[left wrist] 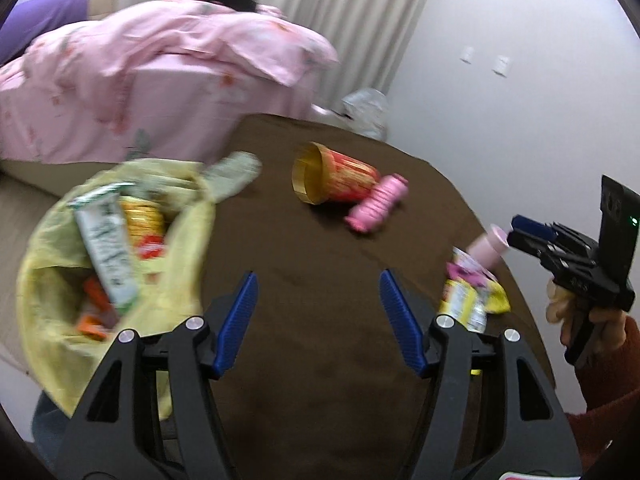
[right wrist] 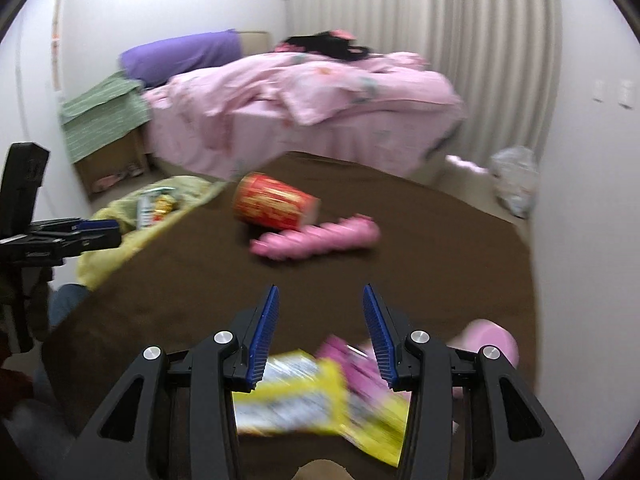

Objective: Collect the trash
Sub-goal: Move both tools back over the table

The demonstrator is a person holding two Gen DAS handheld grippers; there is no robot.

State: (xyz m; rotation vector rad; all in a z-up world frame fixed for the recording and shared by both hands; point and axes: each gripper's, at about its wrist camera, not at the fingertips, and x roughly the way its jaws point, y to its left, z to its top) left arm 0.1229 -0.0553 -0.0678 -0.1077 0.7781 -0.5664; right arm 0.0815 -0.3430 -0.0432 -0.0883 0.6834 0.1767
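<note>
A brown table [left wrist: 312, 280] holds a red and gold paper cup [left wrist: 336, 178] on its side, a pink ribbed bottle [left wrist: 376, 204] beside it, a yellow and pink snack wrapper [left wrist: 472, 296] and a pale pink cup [left wrist: 488, 246]. A yellow trash bag [left wrist: 100, 256] with wrappers inside hangs open at the table's left edge. My left gripper [left wrist: 316, 300] is open and empty over the table, right of the bag. My right gripper [right wrist: 318, 320] is open and empty, just above the snack wrapper [right wrist: 320, 396]; the cup [right wrist: 274, 206] and bottle [right wrist: 316, 238] lie beyond it.
A bed with pink bedding [right wrist: 320, 92] and a purple pillow [right wrist: 184, 56] stands behind the table. A cardboard box under green cloth [right wrist: 104, 136] is at the left. A clear plastic bag [right wrist: 516, 184] lies on the floor by the right wall.
</note>
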